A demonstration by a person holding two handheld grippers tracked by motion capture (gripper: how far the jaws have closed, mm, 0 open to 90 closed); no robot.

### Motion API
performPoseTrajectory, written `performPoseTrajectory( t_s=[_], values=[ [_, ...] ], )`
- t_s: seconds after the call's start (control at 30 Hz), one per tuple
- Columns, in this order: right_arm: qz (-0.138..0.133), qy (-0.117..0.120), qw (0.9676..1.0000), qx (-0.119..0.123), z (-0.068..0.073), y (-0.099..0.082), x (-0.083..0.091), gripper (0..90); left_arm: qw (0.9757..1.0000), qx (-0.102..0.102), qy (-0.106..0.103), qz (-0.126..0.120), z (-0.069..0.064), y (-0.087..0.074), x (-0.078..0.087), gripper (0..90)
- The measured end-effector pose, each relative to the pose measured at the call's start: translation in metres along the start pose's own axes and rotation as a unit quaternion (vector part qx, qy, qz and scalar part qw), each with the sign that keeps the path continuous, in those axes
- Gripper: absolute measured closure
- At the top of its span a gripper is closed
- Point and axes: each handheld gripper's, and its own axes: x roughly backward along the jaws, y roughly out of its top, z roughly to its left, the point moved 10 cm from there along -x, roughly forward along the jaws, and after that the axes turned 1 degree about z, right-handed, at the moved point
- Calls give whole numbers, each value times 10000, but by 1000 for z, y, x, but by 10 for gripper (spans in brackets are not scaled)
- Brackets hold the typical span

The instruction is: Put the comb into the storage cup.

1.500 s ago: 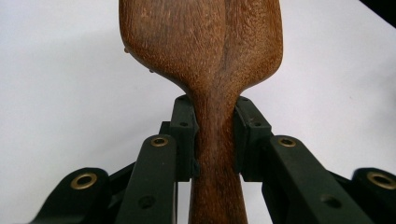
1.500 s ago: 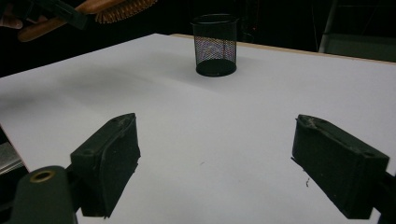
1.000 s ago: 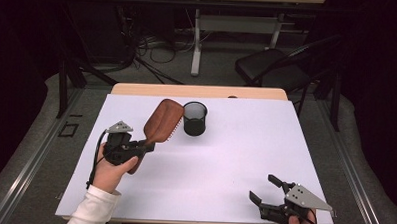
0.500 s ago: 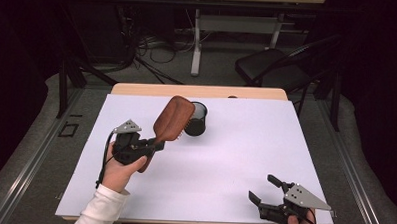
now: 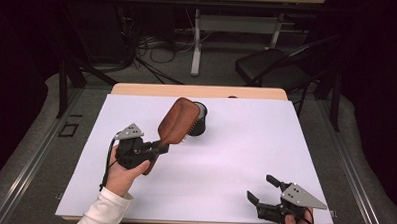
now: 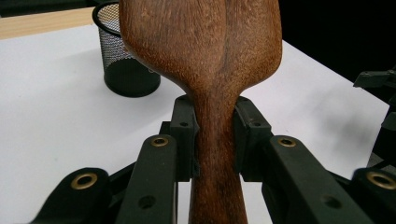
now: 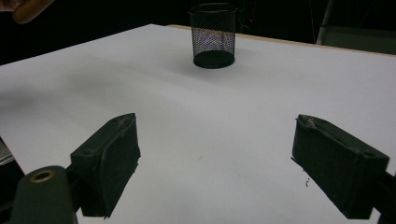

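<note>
A brown wooden hairbrush (image 5: 177, 122) is held off the table, its handle clamped in my left gripper (image 5: 157, 149). Its broad head (image 6: 201, 39) points toward a black mesh cup (image 5: 198, 120) standing upright at the back middle of the white table top (image 5: 245, 143), and overlaps the cup's left side in the high view. In the left gripper view the cup (image 6: 123, 60) stands behind the brush at the left. My right gripper (image 5: 263, 189) rests near the front right corner, jaws wide apart with nothing between them. The cup (image 7: 213, 35) stands far ahead of the right gripper (image 7: 215, 163).
A wooden strip (image 5: 197, 91) runs along the table's far edge. Behind it stand a black chair (image 5: 275, 67), a desk frame (image 5: 196, 42) and floor cables (image 5: 149, 45). Bare white surface lies between the two grippers.
My left hand has carried the brush up and to the right, so its head now overlaps the mesh cup. The right gripper has stayed where it was.
</note>
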Motion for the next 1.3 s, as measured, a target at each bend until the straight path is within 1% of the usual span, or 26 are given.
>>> performPoseTrajectory(
  t_s=[0.1,0.23,0.33,0.47,0.53,0.63,0.7,0.83,0.87,0.93,1.0,1.07,1.17,1.3],
  values=[
    [55,13,10000,20,2,-1,-2,141,10000,32,-25,-36,0,-1,0,729],
    [150,23,9999,14,4,-2,-6,141,10000,16,-8,-62,-1,-2,-1,728],
    [173,33,9998,84,5,-1,-9,141,10000,10,-17,-77,-1,-2,0,728],
    [269,97,9996,53,7,1,-14,141,10000,17,-13,-84,-2,-3,0,728],
    [357,172,9992,20,9,2,-17,142,10000,-4,-2,-72,-3,-4,-1,728],
    [434,283,9986,43,13,4,-21,142,10000,-2,-9,-75,-3,-5,-1,728],
    [435,321,9985,90,15,6,-23,142,10000,-6,-24,-84,-4,-5,-1,728],
    [451,408,9981,71,19,12,-26,142,10000,-14,-43,-87,-6,-5,-1,728],
    [456,432,9980,73,19,14,-27,142,10000,-48,-25,-83,-6,-5,-1,729],
    [482,480,9977,50,21,17,-29,142,9999,-47,-58,-91,-7,-5,-2,728],
    [507,529,9973,51,22,20,-33,142,9999,-63,-37,-119,-7,-4,-2,728],
    [603,577,9965,72,24,21,-38,143,9999,-54,-44,-137,-7,-4,-3,728],
    [681,669,9953,149,28,26,-45,142,9999,-43,-55,-142,-7,-4,-3,729],
    [731,688,9949,113,32,34,-56,143,9999,-40,-53,-142,-8,-5,-4,728]
  ],
)
